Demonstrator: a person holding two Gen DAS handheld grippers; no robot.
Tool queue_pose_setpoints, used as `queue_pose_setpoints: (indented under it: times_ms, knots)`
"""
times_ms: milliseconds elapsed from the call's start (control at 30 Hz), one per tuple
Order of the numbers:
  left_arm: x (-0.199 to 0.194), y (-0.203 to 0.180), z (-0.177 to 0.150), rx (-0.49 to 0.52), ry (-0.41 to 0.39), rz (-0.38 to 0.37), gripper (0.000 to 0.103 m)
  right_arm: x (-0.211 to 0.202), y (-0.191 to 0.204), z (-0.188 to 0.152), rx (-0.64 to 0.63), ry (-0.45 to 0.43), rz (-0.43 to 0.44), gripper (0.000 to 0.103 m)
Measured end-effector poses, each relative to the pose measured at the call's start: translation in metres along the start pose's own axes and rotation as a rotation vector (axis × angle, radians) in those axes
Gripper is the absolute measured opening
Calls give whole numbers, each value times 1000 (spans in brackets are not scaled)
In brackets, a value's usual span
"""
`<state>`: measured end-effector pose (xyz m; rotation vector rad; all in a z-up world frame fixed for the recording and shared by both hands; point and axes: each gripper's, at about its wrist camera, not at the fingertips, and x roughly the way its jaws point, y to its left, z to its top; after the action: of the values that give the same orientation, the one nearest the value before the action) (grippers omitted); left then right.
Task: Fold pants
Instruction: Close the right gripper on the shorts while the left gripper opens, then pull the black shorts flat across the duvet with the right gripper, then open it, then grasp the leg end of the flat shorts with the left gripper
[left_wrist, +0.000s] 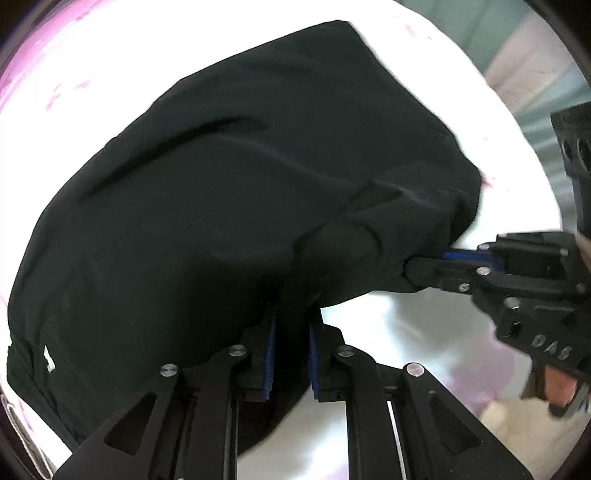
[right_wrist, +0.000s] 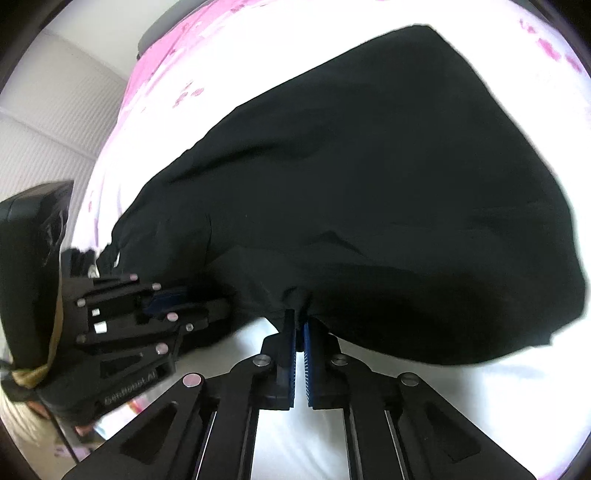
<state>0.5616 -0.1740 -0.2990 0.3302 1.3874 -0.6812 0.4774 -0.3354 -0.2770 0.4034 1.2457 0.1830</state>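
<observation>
Black pants (left_wrist: 240, 177) lie partly folded on a white and pink sheet (left_wrist: 399, 325); they also fill the right wrist view (right_wrist: 369, 192). My left gripper (left_wrist: 291, 317) is shut on the near edge of the pants, with cloth between its blue pads. My right gripper (right_wrist: 299, 321) is shut on the same near edge further right. Each gripper shows in the other's view: the right one (left_wrist: 413, 266) at the pants' right corner, the left one (right_wrist: 221, 306) at their left. The lifted edge hides the fingertips.
The sheet (right_wrist: 406, 406) covers a bed. A grey-green wall and floor (left_wrist: 517, 66) show beyond the bed's far right edge. A pale ribbed wall (right_wrist: 48, 122) stands at the left. A white tag (left_wrist: 48, 358) sits at the pants' lower left.
</observation>
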Motion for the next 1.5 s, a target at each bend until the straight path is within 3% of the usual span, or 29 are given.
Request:
queue_pose_setpoints:
  times_ms: [133,200,400,467,567,633,667,700,800,933,1033,1100,1167,1267,1367,1500]
  knots:
    - [-9,-26,-33,11,11,-44,39,-41,-8,-26,-55,32,3,4]
    - [-6,-33,-51,-16,38,-63,44,-46,-14,-42,-27,73,4,4]
    - [5,-35,-90,-133,100,13,46,9,-11,-69,7,183,-51,4]
    - [0,-31,-102,-184,92,50,52,17,-14,-75,18,195,-64,4]
    - [-9,-29,-111,-254,79,100,55,23,1,-79,34,185,-52,7]
    - [-16,-31,-113,-281,60,121,58,14,5,-81,48,152,-63,23]
    - [-21,-36,-109,-297,41,144,59,0,1,-82,51,99,-80,40]
    - [-26,-40,-107,-314,17,165,62,-12,-6,-83,58,61,-100,46]
    - [-37,-48,-99,-408,-54,194,66,-64,-57,-69,147,-86,-166,46]
    - [-34,-60,-85,-487,-61,155,66,-60,-99,-44,260,-129,-225,46]
    - [-36,-78,-77,-459,-84,159,66,-47,-129,-27,334,-125,-235,46]
    - [-38,-73,-71,-435,-87,175,66,-36,-135,-20,325,-96,-293,45]
    - [-37,-80,-69,-425,-86,187,67,-24,-140,-14,274,-52,-418,45]
    - [-36,-82,-71,-441,-83,184,67,-23,-145,-14,267,-30,-469,45]
    - [-40,-72,-82,-478,-88,193,67,-36,-153,-16,248,-7,-532,45]
    - [-56,-45,-110,-548,-121,204,67,-72,-143,-24,232,-42,-610,49]
